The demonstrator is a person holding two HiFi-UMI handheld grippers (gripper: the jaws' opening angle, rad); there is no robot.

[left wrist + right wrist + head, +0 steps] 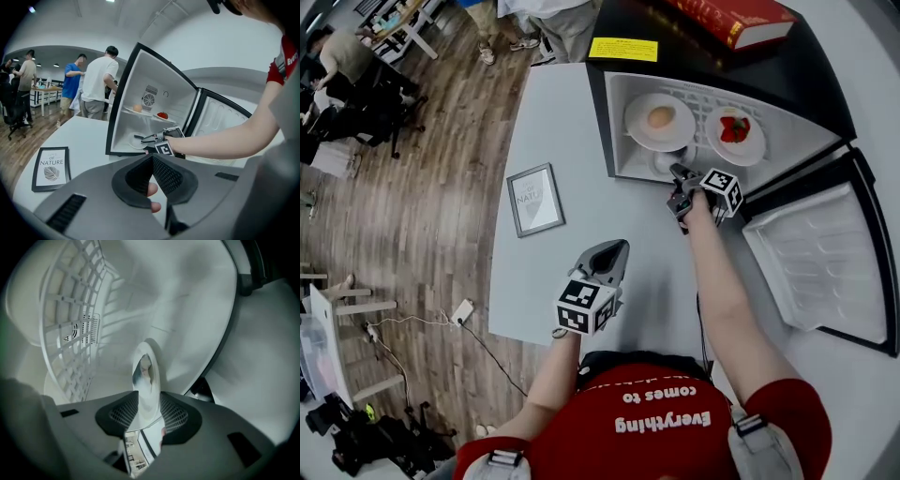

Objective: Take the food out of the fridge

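Note:
A small fridge (617, 122) stands open on the white table. On its shelf are a plate with a pale round food (660, 120) and a plate with red food (735, 133). A white plate (135, 141) lies on the fridge floor below. My right gripper (680, 174) reaches into that lower space, rolled on its side. In the right gripper view the plate's rim (147, 376) stands between the pads of the right gripper (149, 401), whose jaws stand wide. My left gripper (614, 249) hangs over the table in front, shut and holding nothing (152, 157).
The fridge door (820, 253) is swung open to the right. A red book (736, 19) lies on the fridge top. A framed card (534, 199) lies on the table to the left. A wire shelf (70, 324) is above the right gripper. People (101, 84) stand behind.

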